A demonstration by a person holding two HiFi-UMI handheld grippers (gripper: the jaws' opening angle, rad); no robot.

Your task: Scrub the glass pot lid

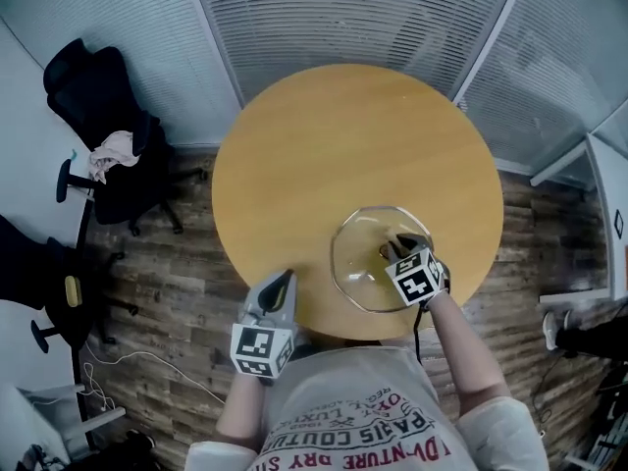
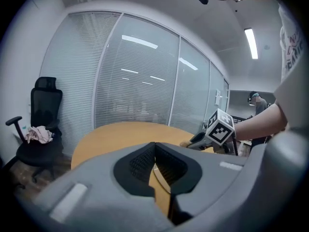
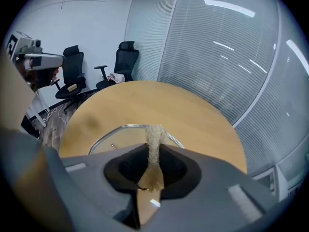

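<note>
1. R tongs (image 3: 153,148): closed on a beige fibrous scrub pad (image 3: 154,132). The pad is pinched between the two jaws and sticks out past the tips.
2. R tongs posn: tips are over the glass pot lid (image 1: 355,263), toward its right half in the head view. I can't tell whether the pad is actually touching the glass.
3. L tongs (image 1: 280,285): closed tip to tip, nothing between them (per L gripper view). They hang at the near edge of the surface (image 1: 324,155), left of the lid and clear of it.
4. Lid posn: it lies flat on the round wooden surface, in the near-right area, with its rim close to the edge nearest me. A metal rim runs all round. Knob side can't be made out, as the R tongs cover the centre.
5. Step in hand (my judgement): the scrub stroke w/ pad on glass.
   - Press the pad end flat to the glass w/ light downward load.
   - Work in short circular passes from the centre out to the rim.
6. Risk: the lid is unrestrained and near the edge, so side force could slide it off. Recommend bracing the rim w/ the L tongs before loading harder.
7. Hold the grip firm. The pad looks soft and may fold or pull out if dragged hard over the rim.
8. Containers: no pot, bowl or basin in any view. Nothing is seen lying on the lid, and no water or suds are visible.
</note>
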